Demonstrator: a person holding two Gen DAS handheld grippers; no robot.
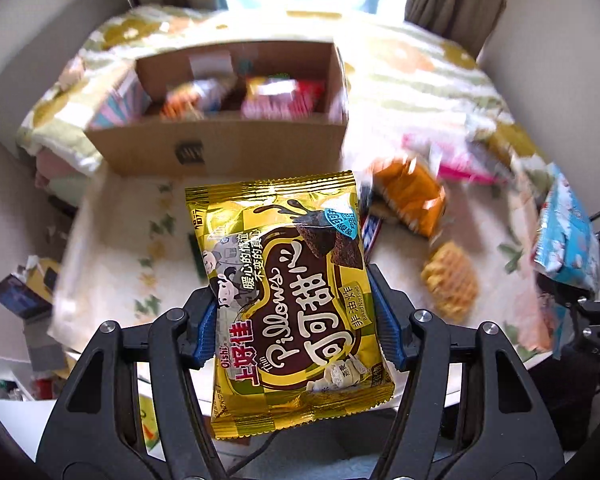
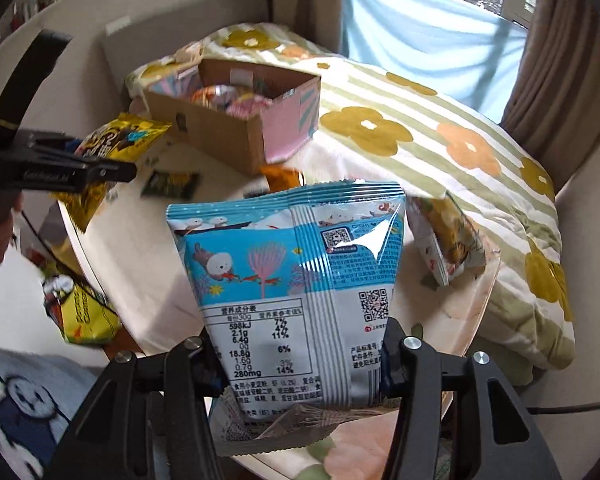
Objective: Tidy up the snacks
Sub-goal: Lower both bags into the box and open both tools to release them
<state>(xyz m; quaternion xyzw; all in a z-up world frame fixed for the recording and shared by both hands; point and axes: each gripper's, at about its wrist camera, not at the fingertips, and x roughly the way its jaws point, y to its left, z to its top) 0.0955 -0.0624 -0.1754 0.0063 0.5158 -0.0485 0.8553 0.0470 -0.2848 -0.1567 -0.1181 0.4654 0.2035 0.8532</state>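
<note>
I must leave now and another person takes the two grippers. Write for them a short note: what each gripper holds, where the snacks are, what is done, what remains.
Left gripper: shut on the gold chocolate snack bag, lifted off the table.
Right gripper: shut on the blue snack bag, also lifted.
Cardboard box at the far table edge already holds several snacks.
Left to do: both held bags go in the box, then the loose packets, such as the orange packet, on the table.

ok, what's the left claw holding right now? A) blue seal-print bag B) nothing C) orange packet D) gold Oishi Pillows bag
D: the left claw is clamped on the gold Oishi Pillows bag, its blue pads pressing both sides; the blue seal-print bag is in the right claw.
</note>
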